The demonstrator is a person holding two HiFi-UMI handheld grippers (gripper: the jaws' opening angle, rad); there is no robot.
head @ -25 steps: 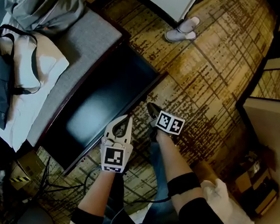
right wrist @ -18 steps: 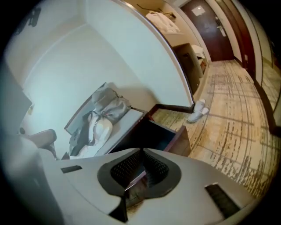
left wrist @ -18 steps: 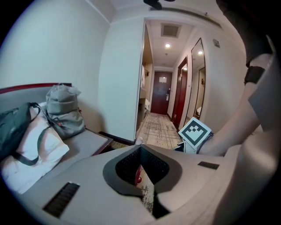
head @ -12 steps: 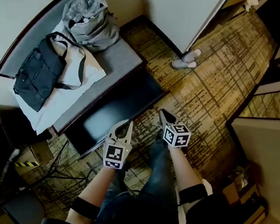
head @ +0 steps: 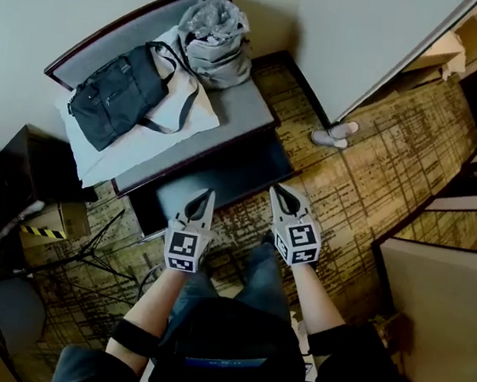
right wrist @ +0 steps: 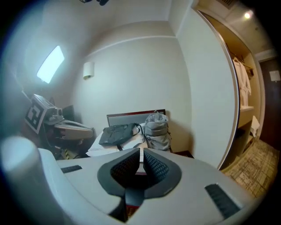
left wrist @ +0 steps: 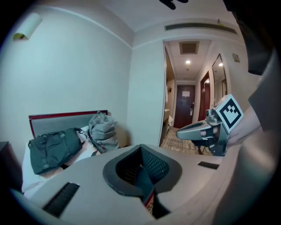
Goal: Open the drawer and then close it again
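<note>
Above floor, facing bench [head: 188, 142] | drawer [head: 222, 184] under it, open or shut unclear | left gripper [head: 205, 196] jaws closed, empty | right gripper [head: 282, 193] jaws had just been closing, empty | likely best: push front squarely, straight.

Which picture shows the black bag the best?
The head view: it looks down on the whole black bag, lying on the bench. The left gripper view shows it side-on, low at the left. The right gripper view shows it small, mid-picture.
</note>
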